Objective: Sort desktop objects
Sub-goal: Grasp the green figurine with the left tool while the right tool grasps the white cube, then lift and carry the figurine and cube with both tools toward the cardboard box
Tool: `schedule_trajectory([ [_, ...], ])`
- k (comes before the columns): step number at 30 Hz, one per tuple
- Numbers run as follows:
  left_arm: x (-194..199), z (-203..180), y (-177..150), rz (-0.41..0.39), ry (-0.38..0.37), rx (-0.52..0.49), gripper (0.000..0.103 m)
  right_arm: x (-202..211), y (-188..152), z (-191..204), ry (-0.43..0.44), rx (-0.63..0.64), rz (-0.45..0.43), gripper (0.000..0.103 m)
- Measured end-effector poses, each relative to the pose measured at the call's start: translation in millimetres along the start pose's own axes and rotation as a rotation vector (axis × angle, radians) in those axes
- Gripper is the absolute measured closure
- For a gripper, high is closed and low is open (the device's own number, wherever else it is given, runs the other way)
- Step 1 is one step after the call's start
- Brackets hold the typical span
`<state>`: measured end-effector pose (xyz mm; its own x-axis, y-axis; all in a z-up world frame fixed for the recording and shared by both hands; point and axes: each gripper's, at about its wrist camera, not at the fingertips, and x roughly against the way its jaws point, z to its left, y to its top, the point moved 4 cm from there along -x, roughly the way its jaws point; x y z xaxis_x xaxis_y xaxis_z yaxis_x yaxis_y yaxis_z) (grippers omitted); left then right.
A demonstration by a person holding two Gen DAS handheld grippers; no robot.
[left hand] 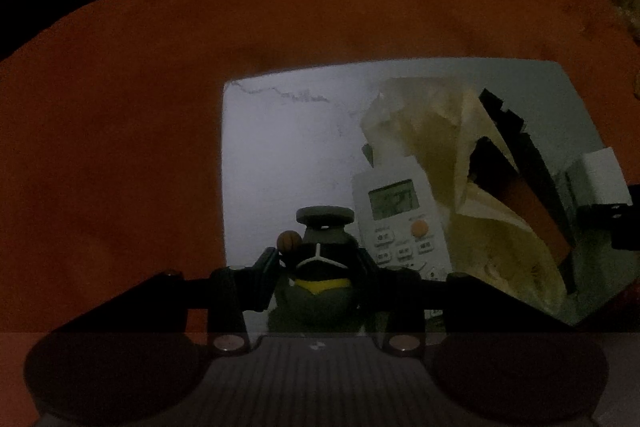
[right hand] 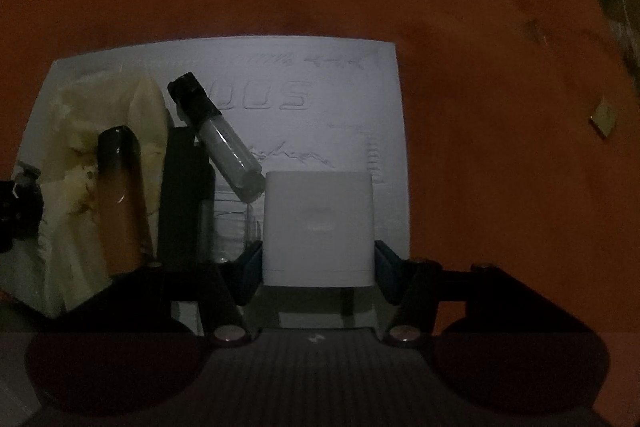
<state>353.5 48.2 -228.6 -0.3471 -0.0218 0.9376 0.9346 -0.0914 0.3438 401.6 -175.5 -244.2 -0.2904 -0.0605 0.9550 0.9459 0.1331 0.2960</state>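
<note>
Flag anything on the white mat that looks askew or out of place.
The clear vial with a black cap leans tilted against the black box rather than lying flat. Crumpled yellowish paper sprawls partly over the remote control. Nothing looks spilled.

Both fisheye views were dim and underexposed. The brightest area in each was the white mat (left hand: pixel 288 155) (right hand: pixel 340 107), which returned a cool grey-white tone, while the orange tablecloth (left hand: pixel 120 127) (right hand: pixel 500 147) appeared dark and muted. The room beyond the table fell to near black. Barrel distortion bent the table edge into an arc in both views. Gripper hardware along the bottom was silhouetted, with detail lost. Edges were soft and grainy, and no glare appeared.
</note>
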Motion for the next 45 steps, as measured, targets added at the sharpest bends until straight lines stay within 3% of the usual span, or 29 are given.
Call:
schedule_trajectory([
  [5,8,1,3,-0.036,-0.003,0.019,0.069,10,-2,-6,0.034,-0.033,-0.019,0.044],
  [7,11,2,5,-0.047,-0.020,0.022,0.080,15,-3,-9,0.047,-0.046,-0.026,0.044],
  [16,14,7,7,-0.048,-0.043,0.031,0.080,29,-4,-14,0.049,-0.048,-0.062,0.044],
  [28,24,14,7,-0.074,-0.091,0.055,0.080,57,1,-16,0.133,-0.081,-0.115,0.044],
  [45,86,12,16,-0.162,-0.203,0.039,0.080,112,-11,-34,0.204,-0.105,-0.212,0.044],
])
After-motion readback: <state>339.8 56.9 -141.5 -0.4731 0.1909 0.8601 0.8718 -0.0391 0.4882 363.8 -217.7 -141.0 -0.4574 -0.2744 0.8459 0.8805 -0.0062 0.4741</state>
